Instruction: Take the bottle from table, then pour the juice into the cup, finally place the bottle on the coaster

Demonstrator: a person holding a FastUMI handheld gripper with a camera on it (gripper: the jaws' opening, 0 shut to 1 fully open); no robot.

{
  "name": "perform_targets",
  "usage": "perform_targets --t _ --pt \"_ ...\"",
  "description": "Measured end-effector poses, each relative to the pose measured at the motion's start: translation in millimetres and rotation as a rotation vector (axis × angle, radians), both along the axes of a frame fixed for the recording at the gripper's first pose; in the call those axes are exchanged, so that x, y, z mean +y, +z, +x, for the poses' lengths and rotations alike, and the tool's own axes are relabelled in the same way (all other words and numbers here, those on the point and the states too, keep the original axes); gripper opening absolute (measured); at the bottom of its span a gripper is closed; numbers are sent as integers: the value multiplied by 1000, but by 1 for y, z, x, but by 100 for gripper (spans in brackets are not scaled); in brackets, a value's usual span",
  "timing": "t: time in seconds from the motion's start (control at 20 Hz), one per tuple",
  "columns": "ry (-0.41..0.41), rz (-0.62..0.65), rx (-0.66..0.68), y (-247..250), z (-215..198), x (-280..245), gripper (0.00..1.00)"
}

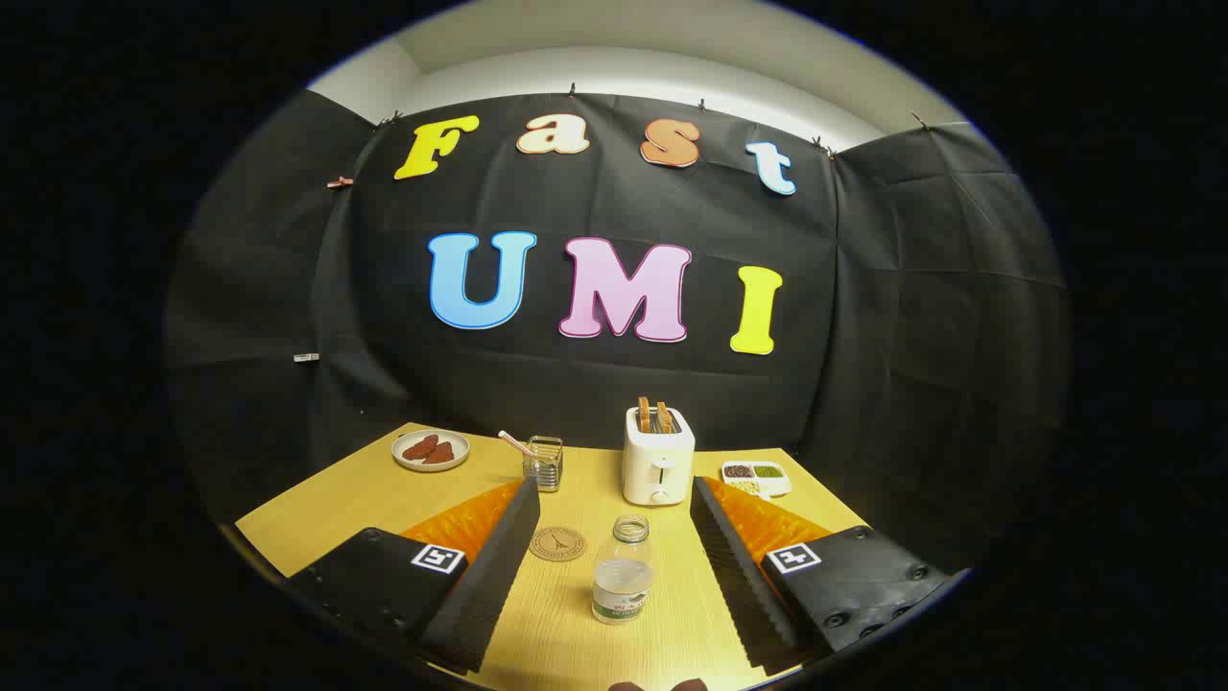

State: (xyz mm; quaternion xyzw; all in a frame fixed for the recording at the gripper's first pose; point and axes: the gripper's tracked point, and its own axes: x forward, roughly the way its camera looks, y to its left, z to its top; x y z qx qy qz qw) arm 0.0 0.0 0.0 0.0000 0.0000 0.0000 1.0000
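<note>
A small clear plastic bottle (623, 571) without a cap stands upright on the wooden table (317, 518), between my two fingers and apart from both. My gripper (614, 499) is open wide, one finger on each side of the bottle. A round cork coaster (557, 543) lies flat just left of the bottle, near the left finger. Beyond the coaster stands a clear glass cup (544, 463) with a striped straw in it.
A white toaster (657, 459) with two slices in it stands beyond the bottle. A plate with brown pieces (431, 449) sits at the far left. A white divided dish of grains (756, 476) sits far right. The table ends at the black cloth wall.
</note>
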Motion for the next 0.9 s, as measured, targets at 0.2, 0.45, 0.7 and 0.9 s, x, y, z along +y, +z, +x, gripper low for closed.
perform_targets --t 0.2,0.45,0.7,0.9 --pt "8 6 31 -10 1 -2 98" --pt "8 2 8 -4 0 -2 98" --pt "28 19 -8 1 0 5 98" --pt "25 7 -5 -11 4 2 98"
